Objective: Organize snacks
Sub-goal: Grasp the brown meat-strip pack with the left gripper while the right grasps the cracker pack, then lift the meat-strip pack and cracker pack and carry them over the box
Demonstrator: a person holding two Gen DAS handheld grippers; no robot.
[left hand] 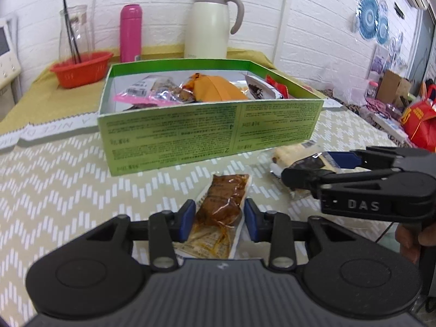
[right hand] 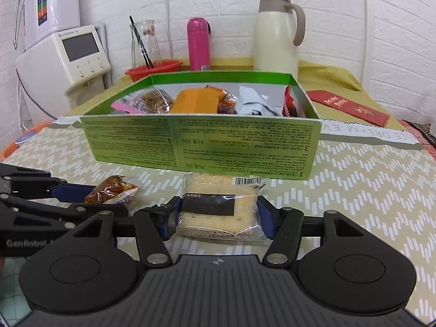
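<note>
Beyond both tongs, I see the table (left hand: pixel 68 169) in its chevron cloth carrying the green box (left hand: pixel 209 133), whose printed wall faces me with assorted snack packets piled inside. Past the box, farther from my tongs, stand a cream jug (left hand: pixel 209 24), a pink flask (left hand: pixel 130 32) and a red basket (left hand: pixel 81 68).

My right tongs (right hand: pixel 218 215) stand wide around the pale biscuit packet (right hand: pixel 218 212), which lies flat just short of the box wall; the blue pads flank its wrapper edges, and I cannot tell whether they press on it.

My left tongs (left hand: pixel 219 220) are narrow, their pads on either side of the brown sauce packet (left hand: pixel 223 207) lying on the table between them, at or just beside its wrapper edges; a firm grip I cannot confirm. This packet sits just left of the right tongs.
</note>
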